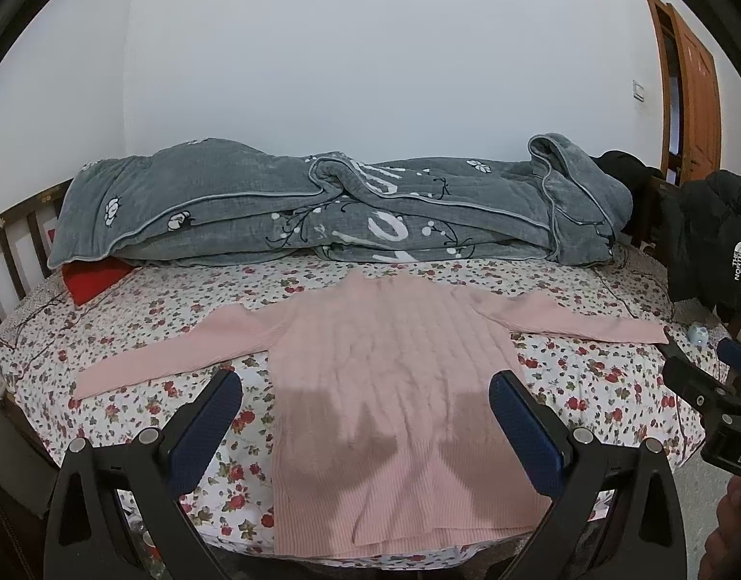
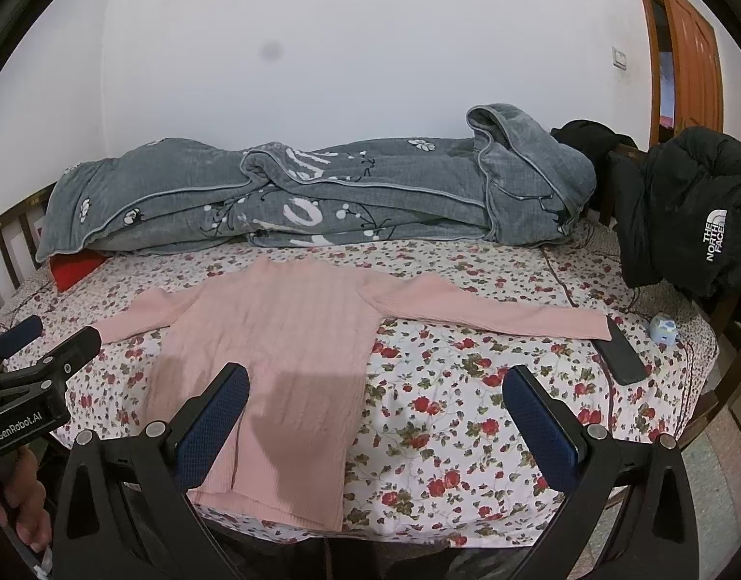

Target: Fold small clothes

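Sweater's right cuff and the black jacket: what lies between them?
A black phone touching the sweater's cuff, then a small blue-white object nearer the jacket; clearest in the right wrist view.

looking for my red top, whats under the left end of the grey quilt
A corner of something red sticks out from under the grey quilt, lying on the floral sheet. The rest of it is covered, so I cannot tell what it is.

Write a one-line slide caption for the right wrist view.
Open right gripper hovers over a pink sweater spread flat, sleeves out, on a floral bed, phone beside one cuff.
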